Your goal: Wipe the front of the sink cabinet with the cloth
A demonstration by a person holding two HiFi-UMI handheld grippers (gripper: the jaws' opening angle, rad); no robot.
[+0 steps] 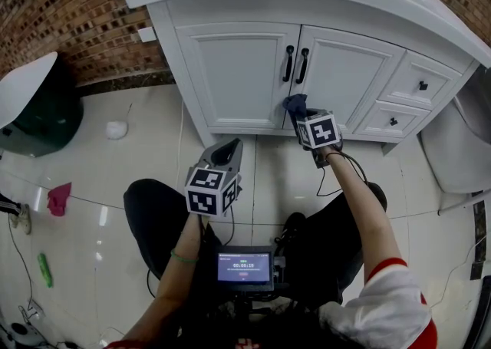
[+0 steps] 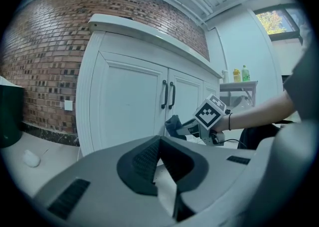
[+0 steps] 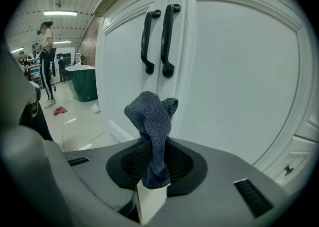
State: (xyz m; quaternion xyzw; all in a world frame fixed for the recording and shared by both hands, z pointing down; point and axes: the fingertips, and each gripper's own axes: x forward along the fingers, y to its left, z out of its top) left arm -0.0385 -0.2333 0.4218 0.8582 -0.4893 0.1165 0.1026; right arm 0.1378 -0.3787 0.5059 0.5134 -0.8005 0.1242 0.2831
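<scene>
The white sink cabinet (image 1: 230,71) has two doors with black handles (image 1: 295,64) at the centre seam. My right gripper (image 1: 299,115) is shut on a dark blue cloth (image 1: 294,102), which sits against the lower part of the doors just under the handles. In the right gripper view the cloth (image 3: 152,121) stands bunched up out of the jaws, close to the door seam (image 3: 174,91). My left gripper (image 1: 229,149) hangs back over the floor, aimed at the left door, shut with nothing in it. The left gripper view shows the cloth (image 2: 173,123) by the cabinet front (image 2: 129,101).
Drawers (image 1: 418,87) fill the cabinet's right side. A dark green bin with a white lid (image 1: 34,106) stands at the left. On the tiled floor lie a small white object (image 1: 116,129), a pink rag (image 1: 58,198) and cables. A white fixture (image 1: 453,156) stands at the right.
</scene>
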